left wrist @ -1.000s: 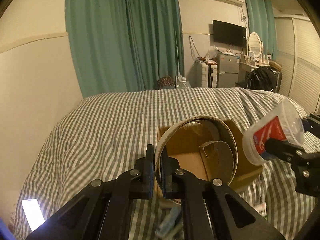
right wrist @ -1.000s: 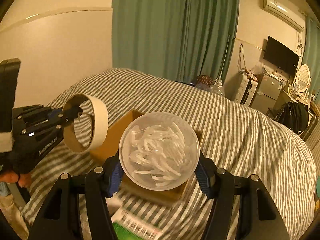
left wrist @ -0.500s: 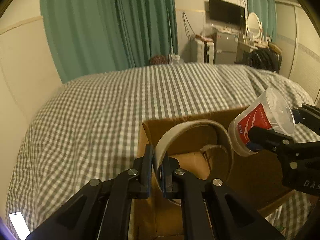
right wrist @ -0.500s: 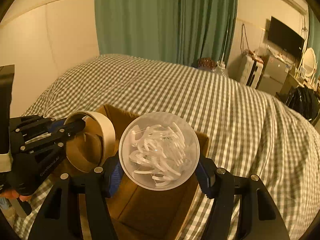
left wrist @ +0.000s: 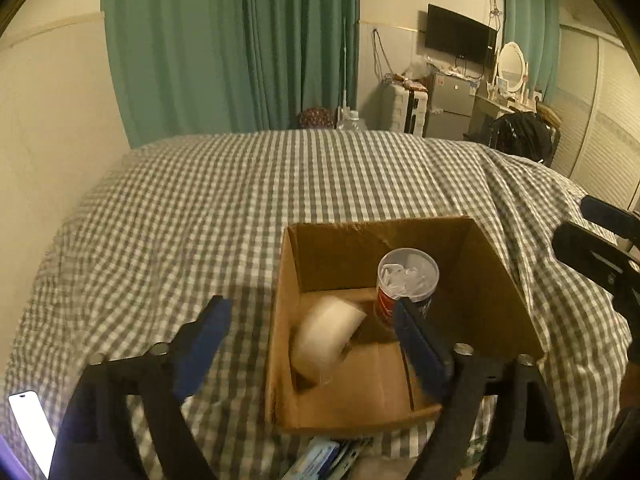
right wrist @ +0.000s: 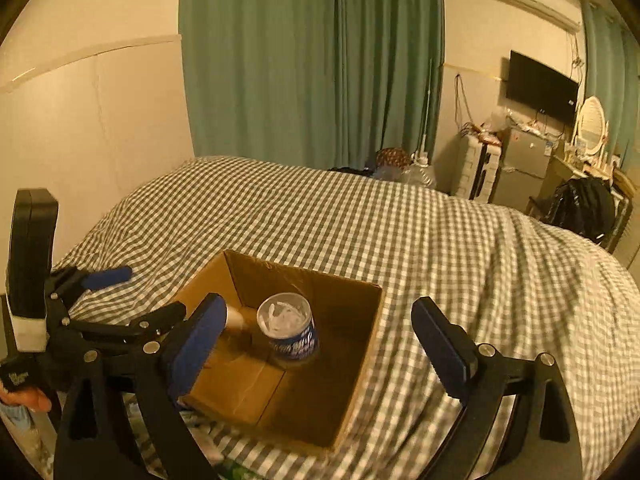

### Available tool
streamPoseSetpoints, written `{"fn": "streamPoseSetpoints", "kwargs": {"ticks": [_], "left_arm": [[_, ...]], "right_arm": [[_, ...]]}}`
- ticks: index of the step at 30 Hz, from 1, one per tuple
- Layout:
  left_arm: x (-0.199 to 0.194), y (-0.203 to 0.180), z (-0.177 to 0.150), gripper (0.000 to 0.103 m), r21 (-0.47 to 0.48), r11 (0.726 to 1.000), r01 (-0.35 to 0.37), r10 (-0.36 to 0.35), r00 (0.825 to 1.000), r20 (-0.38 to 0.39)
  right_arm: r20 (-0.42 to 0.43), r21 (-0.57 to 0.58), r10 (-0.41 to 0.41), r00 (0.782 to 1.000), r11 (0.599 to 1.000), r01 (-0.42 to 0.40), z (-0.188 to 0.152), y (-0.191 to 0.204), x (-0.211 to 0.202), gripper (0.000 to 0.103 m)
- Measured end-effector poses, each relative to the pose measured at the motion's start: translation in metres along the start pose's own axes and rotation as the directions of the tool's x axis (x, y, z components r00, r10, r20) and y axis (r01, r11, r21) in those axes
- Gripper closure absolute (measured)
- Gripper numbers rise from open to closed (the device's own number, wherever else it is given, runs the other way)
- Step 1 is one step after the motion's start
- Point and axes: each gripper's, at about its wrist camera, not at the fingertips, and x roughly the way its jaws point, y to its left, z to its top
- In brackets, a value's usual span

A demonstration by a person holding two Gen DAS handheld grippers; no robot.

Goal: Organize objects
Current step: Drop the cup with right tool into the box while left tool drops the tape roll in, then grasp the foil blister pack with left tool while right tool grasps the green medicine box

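Cardboard box (left wrist: 288, 320), tape roll (left wrist: 326, 338) half-hidden

Both grippers are now standing empty with their jaws spread wide. The left gripper (left wrist: 308, 344) is no longer pinching the tape roll (left wrist: 326, 340), which is lying tilted inside the cardboard box (left wrist: 400, 416). The right gripper (right wrist: 316, 340) is no longer clamping the plastic cup (right wrist: 289, 328) (white pieces inside), which is standing upright in the box beside the roll.

Dim warm yellow light; strong fisheye warp, dark corners; near foreground motion-blurred.
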Motion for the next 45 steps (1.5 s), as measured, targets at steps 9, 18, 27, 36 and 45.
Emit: {"fn": "streamPoseSetpoints", "kwargs": {"ticks": [9,18,27,36,45], "left_arm": [[-0.081,0.004,-0.008,0.009,-0.015,1.000,0.002,0.000,0.995,0.104],[-0.124,0.009,-0.046,0.001,-0.059,0.997,-0.047,0.054,0.990,0.131],[-0.078,0.005,-0.118,0.000,-0.076,0.993,-0.085,0.082,0.995,-0.048],[-0.046,-0.025,-0.183,0.000,-0.025,1.000,0.002,-0.007,0.975,-0.221],[-0.024,-0.050,-0.198,0.000,-0.019,0.992,0.125,-0.124,0.938,-0.323]], "right_arm": [[0.075,-0.041,-0.066,0.995,0.997,0.069,0.001,0.010,-0.085,0.003],[0.058,-0.107,-0.099,0.993,0.989,0.105,-0.042,0.034,-0.129,0.000],[-0.064,-0.101,-0.102,0.993,0.990,0.095,-0.124,0.042,-0.106,0.000],[-0.171,-0.004,-0.127,0.977,0.992,0.128,-0.156,0.024,-0.078,0.000],[-0.210,0.032,-0.123,0.970,0.991,0.132,-0.170,0.019,-0.070,0.000]]}}
